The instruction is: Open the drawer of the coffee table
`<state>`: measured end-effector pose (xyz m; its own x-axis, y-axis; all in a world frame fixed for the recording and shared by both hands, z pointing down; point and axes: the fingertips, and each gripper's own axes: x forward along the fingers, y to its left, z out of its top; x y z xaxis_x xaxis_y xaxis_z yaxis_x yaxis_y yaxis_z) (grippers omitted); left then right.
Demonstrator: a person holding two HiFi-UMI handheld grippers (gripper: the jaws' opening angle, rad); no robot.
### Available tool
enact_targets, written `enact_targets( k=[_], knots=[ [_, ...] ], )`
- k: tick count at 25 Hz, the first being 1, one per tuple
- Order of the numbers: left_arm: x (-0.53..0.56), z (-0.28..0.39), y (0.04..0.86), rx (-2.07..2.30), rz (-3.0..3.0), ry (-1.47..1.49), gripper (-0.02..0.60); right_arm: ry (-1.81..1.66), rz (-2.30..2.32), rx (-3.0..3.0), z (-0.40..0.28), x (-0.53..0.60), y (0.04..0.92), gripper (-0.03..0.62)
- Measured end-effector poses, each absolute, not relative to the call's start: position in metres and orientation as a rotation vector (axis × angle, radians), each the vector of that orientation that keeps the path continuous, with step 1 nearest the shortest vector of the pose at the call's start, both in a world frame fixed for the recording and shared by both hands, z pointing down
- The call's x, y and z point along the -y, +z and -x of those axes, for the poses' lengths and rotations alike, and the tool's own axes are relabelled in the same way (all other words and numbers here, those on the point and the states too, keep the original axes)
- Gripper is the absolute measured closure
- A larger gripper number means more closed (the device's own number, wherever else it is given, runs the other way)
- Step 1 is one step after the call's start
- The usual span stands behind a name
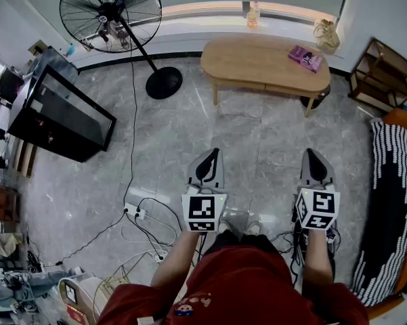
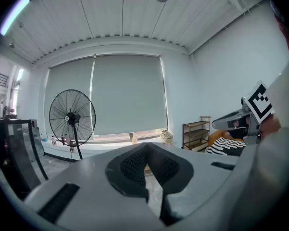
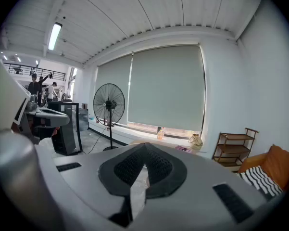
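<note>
The person stands on the grey floor and holds both grippers out in front, pointing a little downward. The left gripper has its jaws closed together with nothing between them, and the right gripper is the same. The wooden coffee table stands far ahead by the window, well apart from both grippers. Its drawer cannot be made out. A pink packet lies on its right end, and a standing fan is at the far left.

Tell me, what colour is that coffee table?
The coffee table is light wood; the head view shows it best.
</note>
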<state>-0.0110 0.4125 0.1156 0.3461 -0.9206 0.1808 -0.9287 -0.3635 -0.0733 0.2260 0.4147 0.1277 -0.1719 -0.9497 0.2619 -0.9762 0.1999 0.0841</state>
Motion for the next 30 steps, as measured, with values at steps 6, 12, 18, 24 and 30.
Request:
enact_targets(
  k=[6,12,18,24,30],
  knots=[
    [-0.434,0.046,0.115,1.758,-2.516,0.300,0.575,0.155,-1.829,2.219,-0.195,-0.435,0.121,0.597],
    [-0.432,0.063,0.116,1.733,-2.530,0.264,0.575,0.149,-1.834,2.227,-0.170,-0.439,0.121,0.597],
    [-0.429,0.081,0.120,1.700,-2.555,0.254,0.572,0.160,-1.848,2.220,-0.145,-0.440,0.124,0.597],
    [-0.425,0.102,0.126,1.660,-2.575,0.251,0.485,0.176,-1.863,2.207,-0.117,-0.440,0.132,0.597],
    [-0.425,0.121,0.129,1.680,-2.575,0.266,0.408,0.180,-1.880,2.196,-0.102,-0.446,0.135,0.597]
  ],
)
